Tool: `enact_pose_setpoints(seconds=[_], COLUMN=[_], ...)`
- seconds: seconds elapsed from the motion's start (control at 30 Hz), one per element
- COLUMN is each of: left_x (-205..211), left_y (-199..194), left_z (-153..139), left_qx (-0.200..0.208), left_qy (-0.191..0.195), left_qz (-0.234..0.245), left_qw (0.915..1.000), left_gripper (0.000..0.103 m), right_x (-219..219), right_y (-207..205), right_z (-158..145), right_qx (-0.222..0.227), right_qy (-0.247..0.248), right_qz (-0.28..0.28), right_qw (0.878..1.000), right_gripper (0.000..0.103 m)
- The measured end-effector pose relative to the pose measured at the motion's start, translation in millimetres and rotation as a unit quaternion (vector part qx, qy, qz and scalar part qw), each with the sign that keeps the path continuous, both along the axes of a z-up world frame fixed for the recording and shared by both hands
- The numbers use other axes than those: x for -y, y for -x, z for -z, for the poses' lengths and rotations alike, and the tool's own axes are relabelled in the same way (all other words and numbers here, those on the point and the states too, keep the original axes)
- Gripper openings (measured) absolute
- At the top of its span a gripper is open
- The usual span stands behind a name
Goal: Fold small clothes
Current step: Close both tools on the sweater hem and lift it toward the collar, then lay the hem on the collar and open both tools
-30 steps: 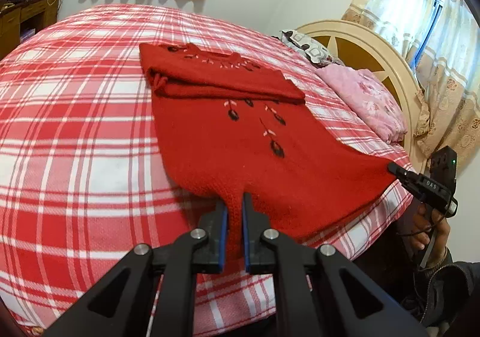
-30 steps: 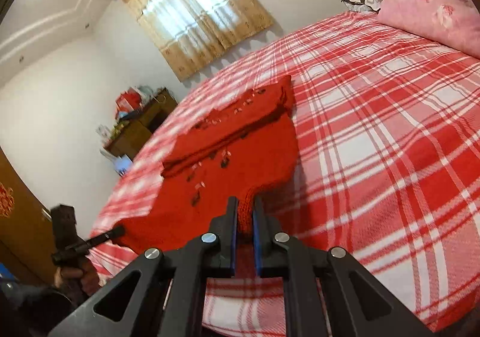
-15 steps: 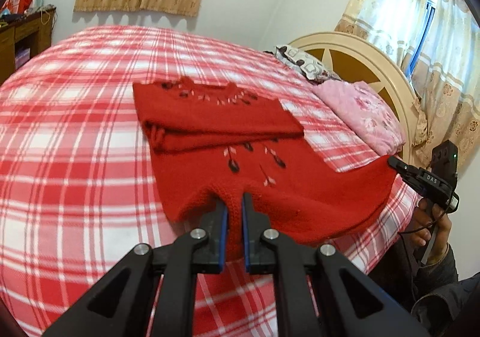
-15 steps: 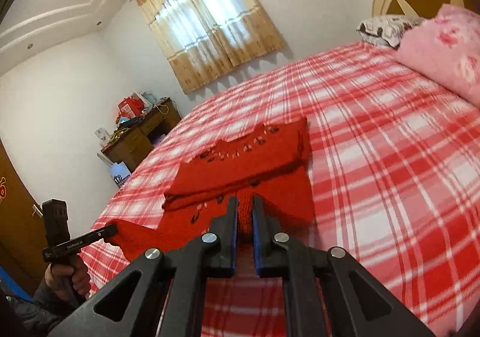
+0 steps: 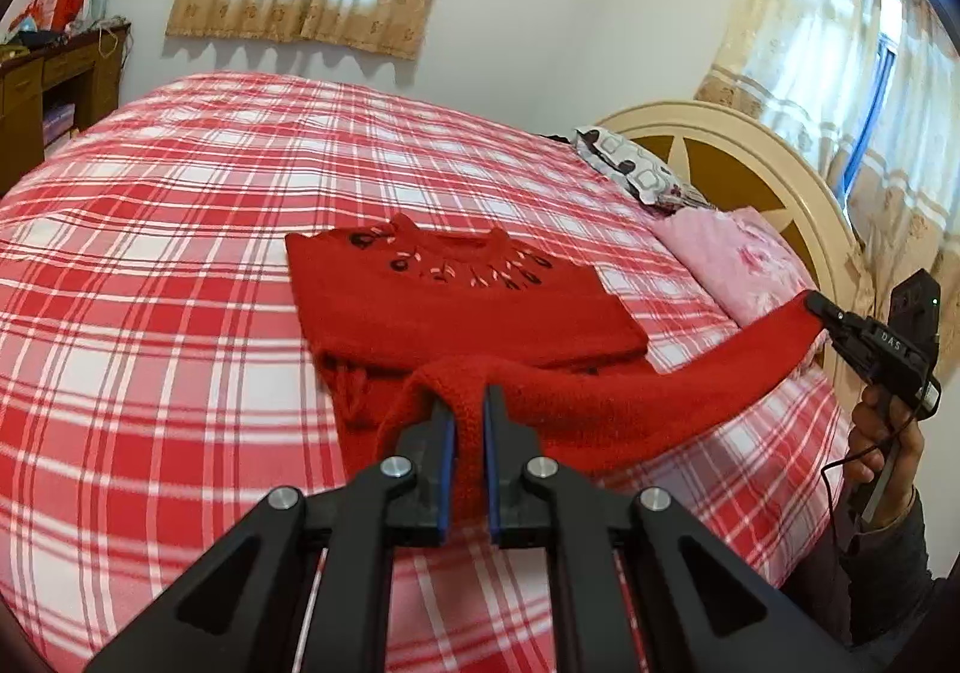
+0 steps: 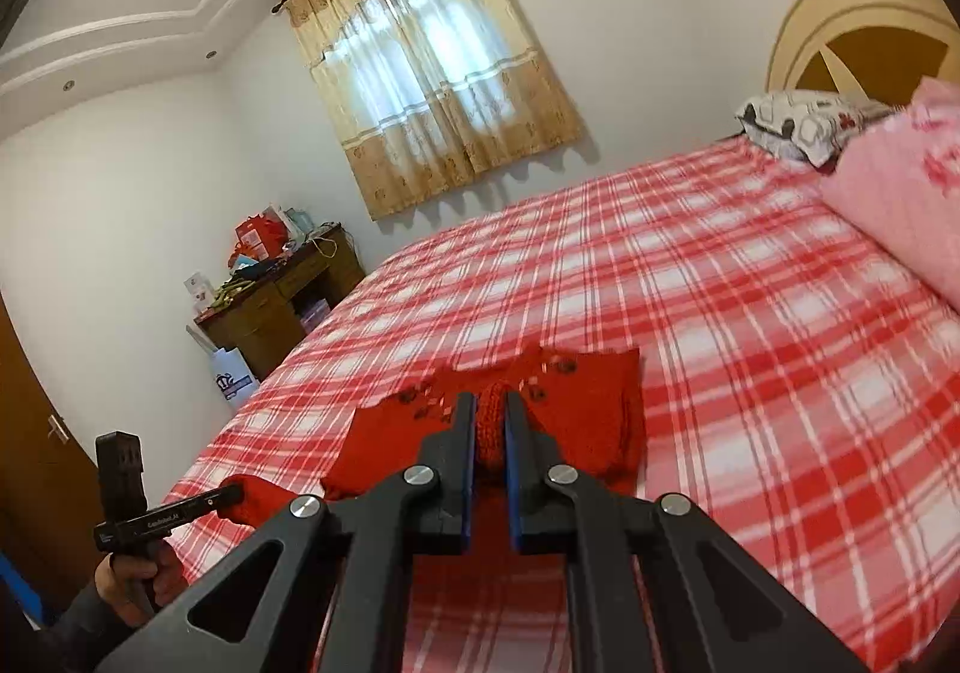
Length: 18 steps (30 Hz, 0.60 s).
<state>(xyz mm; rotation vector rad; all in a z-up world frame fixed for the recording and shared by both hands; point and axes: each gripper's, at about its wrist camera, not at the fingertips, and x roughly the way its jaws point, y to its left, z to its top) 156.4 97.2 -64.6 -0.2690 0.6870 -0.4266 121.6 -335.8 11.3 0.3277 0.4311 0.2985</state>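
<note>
Lifting the red sweater's (image 5: 468, 307) hem off the bed (image 5: 180, 253), I've raised both corners since a second ago. Left gripper (image 5: 469, 415) and right gripper (image 6: 491, 421) are clamped on knit, ready to fold forward.

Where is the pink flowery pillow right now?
In the left wrist view the pink flowery pillow lies on the right, at the head of the plaid bed, between the patterned grey pillow and the cream headboard.
</note>
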Motion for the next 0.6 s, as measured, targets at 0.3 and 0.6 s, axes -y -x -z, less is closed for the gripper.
enact_pose_setpoints(seconds=[0.3,0.6], left_x=[-7,-7], left_y=[-51,-114], left_z=[-15,1], left_qx=[0.008,-0.011], left_qy=[0.007,-0.020], left_qz=[-0.006,-0.015], left_qw=[0.9999,0.9996], left_gripper=[0.009,0.009], right_x=[-11,-17], right_y=[-64,-141], right_z=[-14,21], right_qx=[-0.002,-0.050], right_qy=[0.035,0.059], right_qz=[0.010,0.024], right_qw=[0.999,0.997], right_gripper=[0.007,0.007])
